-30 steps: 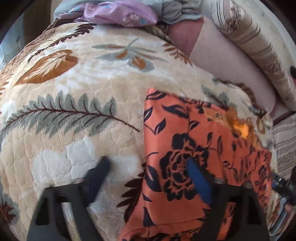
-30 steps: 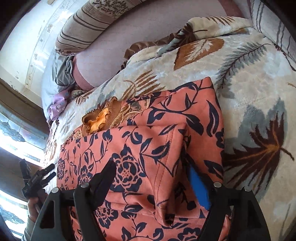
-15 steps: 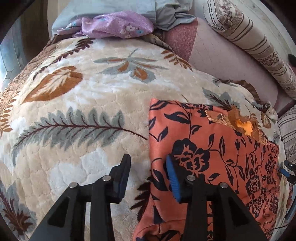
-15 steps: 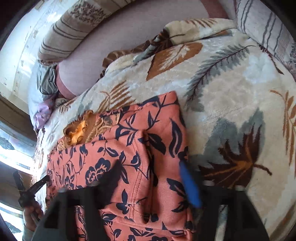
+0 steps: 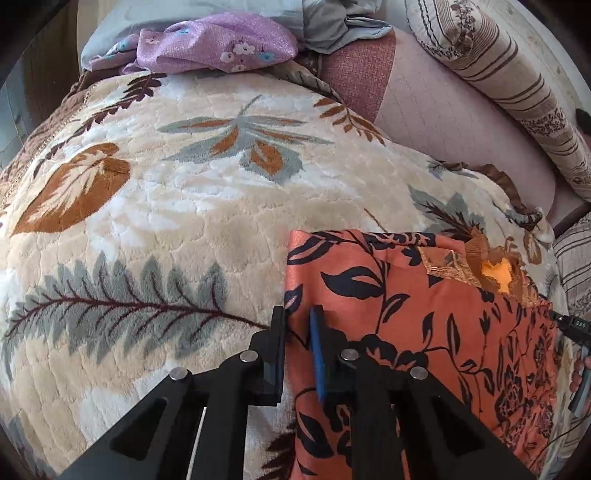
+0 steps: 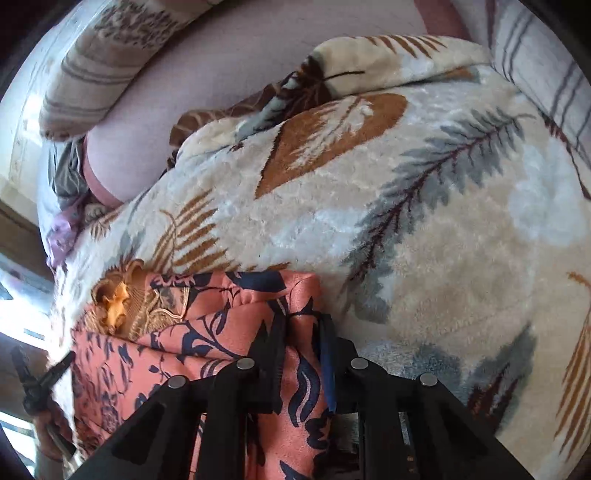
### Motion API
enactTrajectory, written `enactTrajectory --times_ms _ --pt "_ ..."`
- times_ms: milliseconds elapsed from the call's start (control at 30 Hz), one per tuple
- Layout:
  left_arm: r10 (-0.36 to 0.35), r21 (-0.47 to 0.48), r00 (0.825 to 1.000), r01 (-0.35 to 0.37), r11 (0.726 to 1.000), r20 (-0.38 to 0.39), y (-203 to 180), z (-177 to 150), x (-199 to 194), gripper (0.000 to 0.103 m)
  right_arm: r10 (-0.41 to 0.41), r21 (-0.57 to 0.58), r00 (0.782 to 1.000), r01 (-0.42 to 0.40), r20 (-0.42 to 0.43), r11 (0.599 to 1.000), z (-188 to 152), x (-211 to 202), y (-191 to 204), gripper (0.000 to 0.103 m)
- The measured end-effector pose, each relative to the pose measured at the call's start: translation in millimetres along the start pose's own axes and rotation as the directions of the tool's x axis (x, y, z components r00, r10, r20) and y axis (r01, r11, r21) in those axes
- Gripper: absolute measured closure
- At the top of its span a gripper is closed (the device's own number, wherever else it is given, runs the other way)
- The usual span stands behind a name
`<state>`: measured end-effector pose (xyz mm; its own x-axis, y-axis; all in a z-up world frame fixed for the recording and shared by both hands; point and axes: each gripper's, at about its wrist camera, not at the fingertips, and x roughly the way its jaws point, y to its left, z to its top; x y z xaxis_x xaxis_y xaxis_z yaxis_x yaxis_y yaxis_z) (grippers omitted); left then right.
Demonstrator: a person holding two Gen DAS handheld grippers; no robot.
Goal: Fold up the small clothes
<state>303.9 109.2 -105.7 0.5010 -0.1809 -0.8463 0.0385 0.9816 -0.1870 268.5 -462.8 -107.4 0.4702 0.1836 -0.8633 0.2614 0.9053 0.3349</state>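
An orange garment with a black floral print (image 5: pixel 424 314) lies on a cream leaf-patterned blanket (image 5: pixel 166 221), with a gold-trimmed neckline (image 5: pixel 480 269) toward its far side. My left gripper (image 5: pixel 297 325) is shut on the garment's left edge. In the right wrist view the same garment (image 6: pixel 207 332) lies at lower left, its neckline (image 6: pixel 122 306) at the far left. My right gripper (image 6: pixel 303 332) is shut on the garment's right edge, where the cloth bunches up between the fingers.
A purple floral cloth (image 5: pixel 221 48) and a grey cloth (image 5: pixel 332 26) lie at the blanket's far end. A striped pillow (image 5: pixel 517 92) and pink sheet (image 5: pixel 443 122) lie to the right. The blanket (image 6: pixel 443 221) spreads right of the garment.
Both grippers went from open over the garment to shut on its opposite side edges. The right edge has lifted and bunched.
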Motion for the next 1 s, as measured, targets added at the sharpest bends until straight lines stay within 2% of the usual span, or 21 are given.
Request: enactTrajectory --times_ms 33,100,167,233,300,333,367,400,433,467,533,567,633,700,733,800,833,867,900,933,1000 --pt "0.014 0.003 1.000 -0.014 1.000 0.002 0 1 3 0.092 -0.025 0.032 1.000 0.024 0.004 0.999 4 4 -10 0.089" --pt "0.036 0.000 0.999 -0.036 0.999 -0.001 -2 3 10 0.092 0.011 0.109 1.000 -0.010 -0.007 0.994 13 9 -23 0.089" --pt "0.081 0.040 0.997 -0.081 0.996 -0.001 -9 4 14 0.092 -0.037 0.057 0.999 0.036 0.009 0.998 18 9 -15 0.089" --pt "0.113 0.073 0.994 -0.113 0.991 -0.002 -14 6 14 0.091 -0.025 0.079 0.999 0.023 0.022 0.997 17 7 -17 0.085" --pt "0.101 0.064 0.995 -0.101 0.993 0.004 -12 6 7 0.091 0.010 0.152 0.999 -0.015 0.037 0.988 10 -3 -24 0.078" --pt "0.099 0.054 0.995 -0.100 0.994 0.014 -9 5 -1 0.082 0.023 0.174 0.999 -0.031 0.045 0.984 4 -10 -27 0.074" --pt "0.101 0.045 0.995 -0.102 0.994 0.026 -5 2 -10 0.062 0.030 0.172 0.998 -0.039 0.055 0.984 -5 -20 -27 0.053" --pt "0.098 0.036 0.994 -0.100 0.994 0.043 0 -3 -22 0.051 0.037 0.166 0.996 -0.049 0.076 0.985 -16 -33 -27 0.022" --pt "0.087 0.026 0.994 -0.089 0.996 0.073 5 -11 -38 0.036 0.044 0.157 0.994 -0.060 0.103 0.986 -30 -48 -27 0.016" --pt "0.068 0.019 0.992 -0.070 0.997 0.109 11 -22 -56 0.032 0.069 0.135 0.991 -0.084 0.112 0.987 -45 -62 -26 0.016" --pt "0.022 0.029 0.991 -0.026 0.999 0.134 22 -51 -88 0.032 0.150 0.094 0.985 -0.158 0.083 0.983 -78 -83 -25 0.016" --pt "-0.001 0.031 0.993 -0.003 1.000 0.114 28 -67 -101 0.032 0.183 0.080 0.981 -0.188 0.065 0.979 -98 -93 -25 0.016" --pt "-0.049 0.014 0.997 0.048 0.999 0.056 39 -105 -120 0.032 0.210 0.068 0.978 -0.211 0.015 0.975 -138 -107 -29 0.016" --pt "-0.101 -0.010 0.995 0.101 0.995 0.013 47 -146 -132 0.032 0.224 0.103 0.974 -0.220 -0.031 0.970 -180 -115 -40 0.016" --pt "-0.099 -0.023 0.995 0.098 0.995 -0.032 49 -165 -134 0.032 0.231 0.132 0.971 -0.221 -0.069 0.966 -200 -115 -46 0.016" --pt "-0.094 -0.041 0.990 0.090 0.995 -0.109 49 -199 -134 0.032 0.263 0.130 0.964 -0.256 -0.043 0.958 -229 -123 -49 0.017" --pt "-0.073 -0.021 0.991 0.071 0.997 -0.110 45 -213 -139 0.038 0.266 0.133 0.962 -0.257 -0.055 0.957 -240 -129 -49 0.018" --pt "-0.029 0.024 0.994 0.032 0.999 -0.104 39 -224 -146 0.060 0.267 0.134 0.960 -0.256 -0.077 0.957 -249 -134 -46 0.021" --pt "0.009 0.053 0.993 -0.003 0.999 -0.118 33 -232 -150 0.073 0.254 0.123 0.962 -0.242 -0.096 0.962 -258 -139 -43 0.033" --pt "-0.003 0.046 0.992 0.008 0.999 -0.128 31 -238 -154 0.083 0.240 0.118 0.963 -0.226 -0.126 0.967 -270 -142 -41 0.038" --pt "-0.036 0.012 0.988 0.038 0.999 -0.148 34 -248 -159 0.083 0.250 0.121 0.953 -0.232 -0.173 0.965 -291 -147 -38 0.042"
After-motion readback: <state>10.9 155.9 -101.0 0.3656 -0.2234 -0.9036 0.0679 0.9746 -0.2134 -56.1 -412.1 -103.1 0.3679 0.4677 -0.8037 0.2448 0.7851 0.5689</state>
